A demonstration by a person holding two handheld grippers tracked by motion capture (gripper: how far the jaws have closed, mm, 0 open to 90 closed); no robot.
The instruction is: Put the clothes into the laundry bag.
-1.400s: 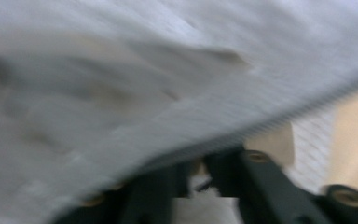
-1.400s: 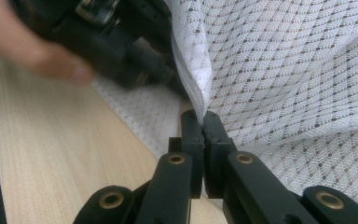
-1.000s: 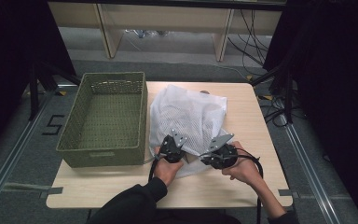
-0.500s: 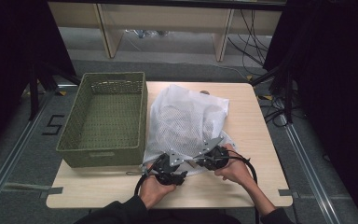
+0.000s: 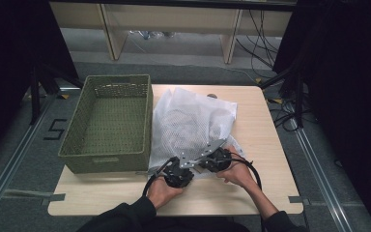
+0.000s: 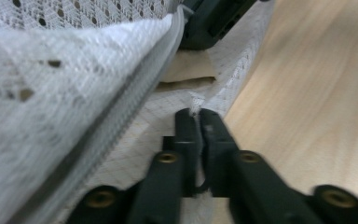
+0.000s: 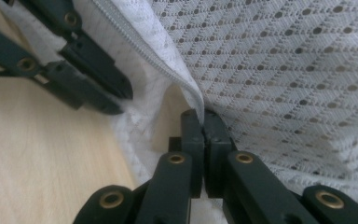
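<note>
Your table (image 5: 270,145) fills the middle of the high view, light wood, its bare part on the right side of the frame. On its left half sits the green woven basket (image 5: 108,123), a long rectangle reaching the table's left edge. Just right of the basket, touching its side, lies the white mesh laundry bag (image 5: 193,121), spread over the centre of the frame with its near edge at your hands.

Your left hand (image 5: 163,191) comes in at lower centre, your right hand (image 5: 239,174) just right of it; the two grippers sit close together at the bag's near edge.

Left gripper (image 6: 196,114): in the left gripper view its jaws rise at lower centre, pressed together on a thin bit of the bag's lower edge. They have just been closing, with the mesh between them. The bag's zipper (image 6: 154,65) runs diagonally through the upper left of that view.

Right gripper (image 7: 204,114): in the right gripper view its jaws are at lower centre, clamped tight on the bag's zippered edge, mesh filling the right of that frame. The left gripper's jaws show at its upper left.
</note>
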